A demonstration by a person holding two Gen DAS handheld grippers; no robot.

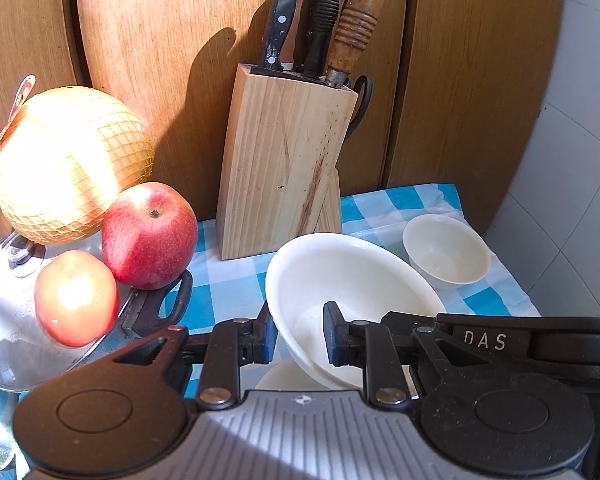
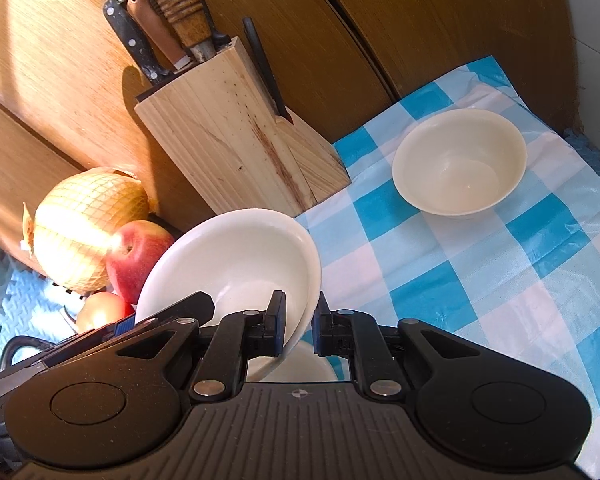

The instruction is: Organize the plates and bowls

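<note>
We grip one wide, shallow, glossy white bowl [image 1: 352, 280] by opposite rims, our left tool [image 1: 298, 338] clenched on its edge at six o'clock in the left wrist view and our right tool [image 2: 300, 326] clenched on the far rim, so it hangs tilted above the blue-and-white checked plastic cloth on the table [image 2: 480, 280]. A smaller, deeper cream bowl [image 2: 460, 164] sits upright on the cloth at two o'clock. At twelve o'clock stands a pale grained wooden knife block [image 1: 284, 160]; at nine o'clock lie a netted yellow pomelo [image 1: 72, 160] and a smooth red apple [image 1: 150, 236].
</note>
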